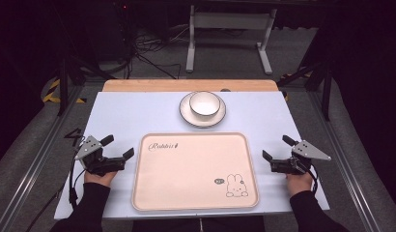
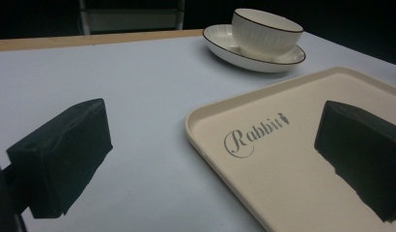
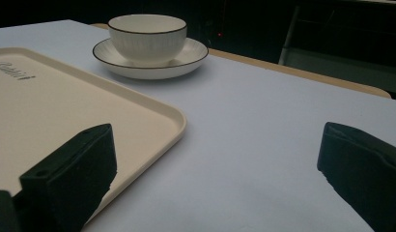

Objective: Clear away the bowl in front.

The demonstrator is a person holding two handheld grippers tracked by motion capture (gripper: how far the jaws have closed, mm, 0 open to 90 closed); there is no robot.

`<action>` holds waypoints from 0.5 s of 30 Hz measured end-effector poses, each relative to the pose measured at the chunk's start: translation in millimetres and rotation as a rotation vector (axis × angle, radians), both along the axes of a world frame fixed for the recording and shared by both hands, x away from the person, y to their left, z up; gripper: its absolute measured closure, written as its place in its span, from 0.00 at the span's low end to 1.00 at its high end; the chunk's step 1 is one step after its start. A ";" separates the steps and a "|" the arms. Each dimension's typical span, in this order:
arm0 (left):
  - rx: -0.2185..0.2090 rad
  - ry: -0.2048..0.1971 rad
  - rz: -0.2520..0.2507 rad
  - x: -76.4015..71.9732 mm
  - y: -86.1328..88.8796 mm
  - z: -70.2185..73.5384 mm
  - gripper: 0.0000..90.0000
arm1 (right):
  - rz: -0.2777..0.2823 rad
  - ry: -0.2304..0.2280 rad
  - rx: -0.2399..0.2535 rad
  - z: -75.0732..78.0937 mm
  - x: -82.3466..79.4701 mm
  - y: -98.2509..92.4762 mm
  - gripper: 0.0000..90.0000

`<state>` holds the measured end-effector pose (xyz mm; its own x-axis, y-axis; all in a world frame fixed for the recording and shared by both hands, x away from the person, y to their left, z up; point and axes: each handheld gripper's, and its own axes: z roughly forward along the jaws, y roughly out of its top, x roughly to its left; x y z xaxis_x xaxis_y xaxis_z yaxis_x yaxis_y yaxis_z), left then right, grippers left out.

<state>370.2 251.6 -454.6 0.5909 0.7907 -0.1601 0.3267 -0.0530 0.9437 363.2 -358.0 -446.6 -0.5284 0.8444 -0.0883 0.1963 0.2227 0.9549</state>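
Black jaws stand wide apart on both tools, gripping nothing: the left gripper point(image 1: 118, 146) sits just off the tray's left edge, the right gripper point(image 1: 278, 147) just off its right edge, each held low over the pale table point(image 1: 138, 111). Between them lies one cream tray point(image 1: 186, 188), bare, its longer side seemingly running left to right, with the word "Rabbit" point(image 2: 254, 133) at the far left corner and a rabbit drawing point(image 1: 236, 185) near right. Beyond it, one bowl point(image 1: 204, 103) sits upright on one saucer point(image 1: 186, 115).
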 end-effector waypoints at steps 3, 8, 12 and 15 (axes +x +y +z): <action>0.003 -0.004 0.001 0.1 0.5 0.6 0.00 | -0.001 0.001 0.000 0.0 0.0 -0.2 0.01; -0.001 -0.004 0.004 -0.2 0.9 1.1 0.00 | 0.001 0.002 0.001 0.0 0.2 0.0 0.01; -0.002 -0.005 0.007 -0.6 1.1 1.4 0.00 | 0.001 0.003 -0.002 -0.1 0.1 0.1 0.01; -0.004 -0.005 0.008 -0.9 1.5 1.8 0.00 | 0.002 0.003 -0.002 -0.1 0.2 0.2 0.01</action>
